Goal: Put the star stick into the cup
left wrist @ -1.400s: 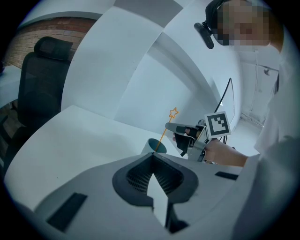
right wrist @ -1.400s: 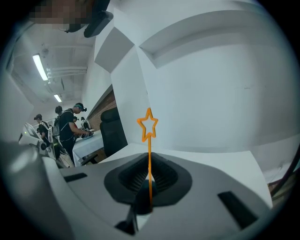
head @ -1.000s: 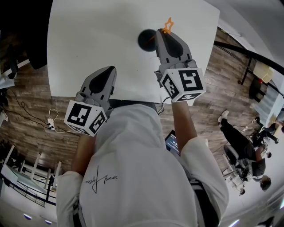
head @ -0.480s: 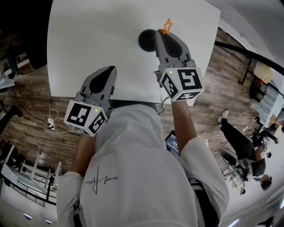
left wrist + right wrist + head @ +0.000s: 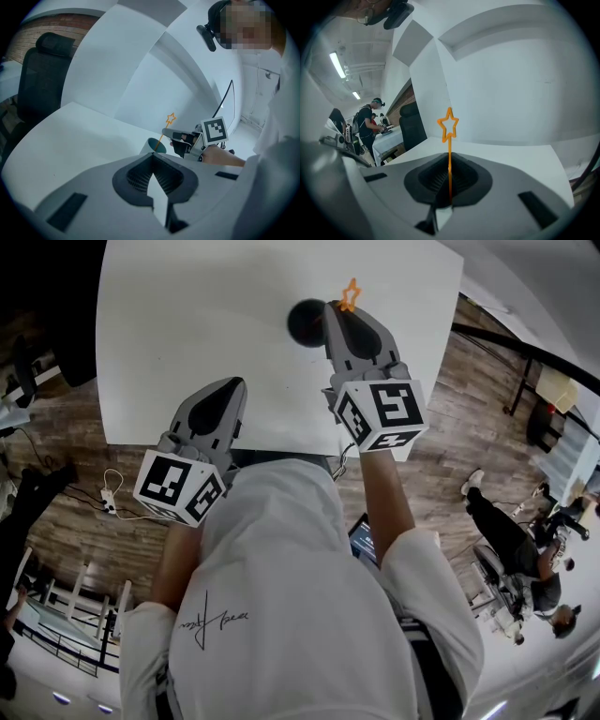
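Star stick [image 5: 449, 154]: one, orange, thin stem with an open star on top. It stands upright, pinched in the right gripper [image 5: 337, 313], whose jaws are closed on the stem. Star end is just right of the cup [image 5: 306, 322]. From the left gripper view the stem slants down to the cup's mouth; can't tell if its end is inside.

Left gripper [image 5: 153, 180]: jaws together, nothing between them, over the table's near edge.

Table [image 5: 206, 324]: one, plain white. Floor [image 5: 56, 484] is wood plank. Black chair [image 5: 44, 79] at the far side.

Writing: a cursive scrawl on the person's white shirt [image 5: 281, 596], not legible.

Count: one cup, two grippers.
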Demonstrator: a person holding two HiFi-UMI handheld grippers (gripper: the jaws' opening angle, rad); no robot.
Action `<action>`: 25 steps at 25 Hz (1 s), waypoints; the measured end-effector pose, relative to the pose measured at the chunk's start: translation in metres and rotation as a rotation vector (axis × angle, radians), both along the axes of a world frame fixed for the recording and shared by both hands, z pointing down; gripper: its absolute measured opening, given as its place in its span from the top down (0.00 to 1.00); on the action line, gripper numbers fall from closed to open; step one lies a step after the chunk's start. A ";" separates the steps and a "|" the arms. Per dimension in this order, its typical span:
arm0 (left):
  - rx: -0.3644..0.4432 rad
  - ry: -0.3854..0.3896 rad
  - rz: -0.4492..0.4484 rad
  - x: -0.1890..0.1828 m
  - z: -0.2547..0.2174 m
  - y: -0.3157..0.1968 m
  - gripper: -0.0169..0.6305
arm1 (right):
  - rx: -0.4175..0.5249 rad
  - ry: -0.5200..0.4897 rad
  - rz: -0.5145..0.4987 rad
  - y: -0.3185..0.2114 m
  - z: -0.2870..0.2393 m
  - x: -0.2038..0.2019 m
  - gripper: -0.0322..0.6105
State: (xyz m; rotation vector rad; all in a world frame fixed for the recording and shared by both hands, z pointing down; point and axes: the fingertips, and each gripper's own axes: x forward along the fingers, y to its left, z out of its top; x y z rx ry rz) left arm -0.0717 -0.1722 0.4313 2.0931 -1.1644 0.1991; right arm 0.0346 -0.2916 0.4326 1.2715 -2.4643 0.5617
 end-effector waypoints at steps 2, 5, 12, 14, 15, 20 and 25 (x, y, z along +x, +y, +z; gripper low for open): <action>0.003 0.001 0.001 -0.001 -0.001 0.001 0.96 | 0.000 0.000 -0.005 0.002 0.000 -0.002 0.92; 0.007 0.002 0.001 -0.002 -0.001 0.002 0.96 | -0.003 0.000 -0.010 0.002 0.000 -0.004 0.92; 0.014 0.000 0.002 -0.001 -0.003 0.002 0.96 | -0.007 -0.005 -0.003 0.003 0.000 0.001 0.92; 0.018 0.000 0.004 -0.003 -0.004 0.003 0.96 | -0.006 -0.005 0.001 0.004 0.000 0.000 0.92; 0.020 0.000 0.005 -0.004 -0.005 0.004 0.96 | -0.006 -0.006 0.003 0.005 -0.001 0.000 0.92; 0.030 -0.004 0.012 -0.004 -0.010 0.003 0.96 | -0.011 -0.009 0.004 0.009 -0.002 0.001 0.91; 0.041 -0.005 0.034 0.005 -0.014 0.003 0.96 | -0.011 -0.015 0.015 0.013 -0.005 0.011 0.91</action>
